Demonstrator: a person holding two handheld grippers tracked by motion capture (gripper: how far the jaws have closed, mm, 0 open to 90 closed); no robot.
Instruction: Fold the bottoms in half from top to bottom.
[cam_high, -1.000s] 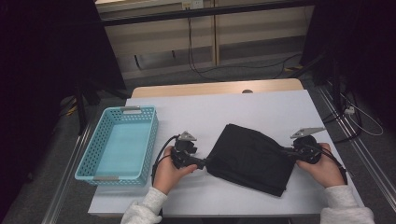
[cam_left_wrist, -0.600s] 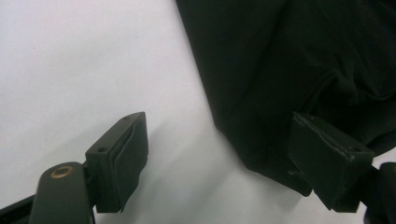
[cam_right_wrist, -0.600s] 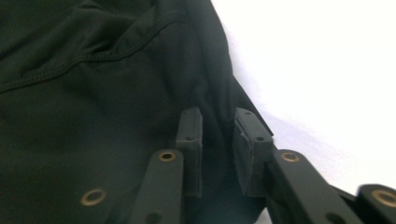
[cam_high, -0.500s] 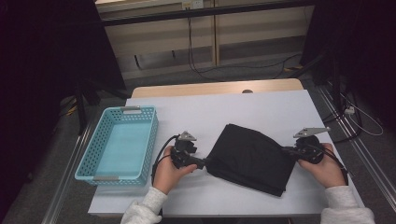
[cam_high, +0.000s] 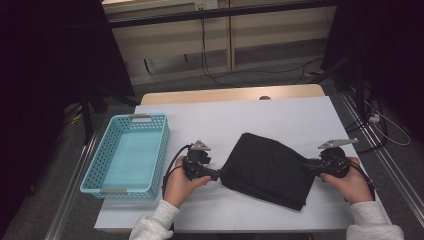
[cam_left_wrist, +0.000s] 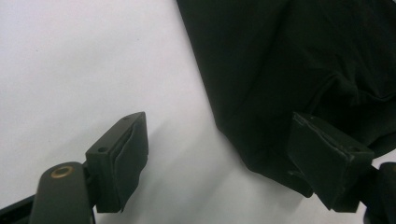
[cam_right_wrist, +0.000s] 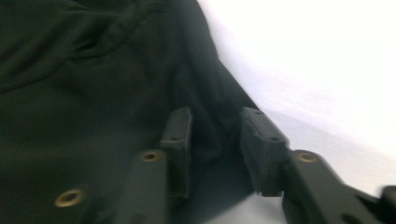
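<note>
**Cloth edge may slip free**

The right gripper (cam_right_wrist: 212, 149) has just been opening; its jaws stand a little apart over the cloth's (cam_high: 270, 167) right edge, pinching nothing, so the edge could sag back. The left gripper (cam_left_wrist: 219, 158) is spread wide at the left corner (one pad over fabric, no squeeze). The cloth is black, folded, faintly creased, lying on the table (cam_high: 250, 115), right of the basket (cam_high: 127, 152).

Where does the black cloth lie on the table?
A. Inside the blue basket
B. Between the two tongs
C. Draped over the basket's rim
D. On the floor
B: the cloth lies flat on the table between the left tongs and right tongs, apart from the basket.
</note>
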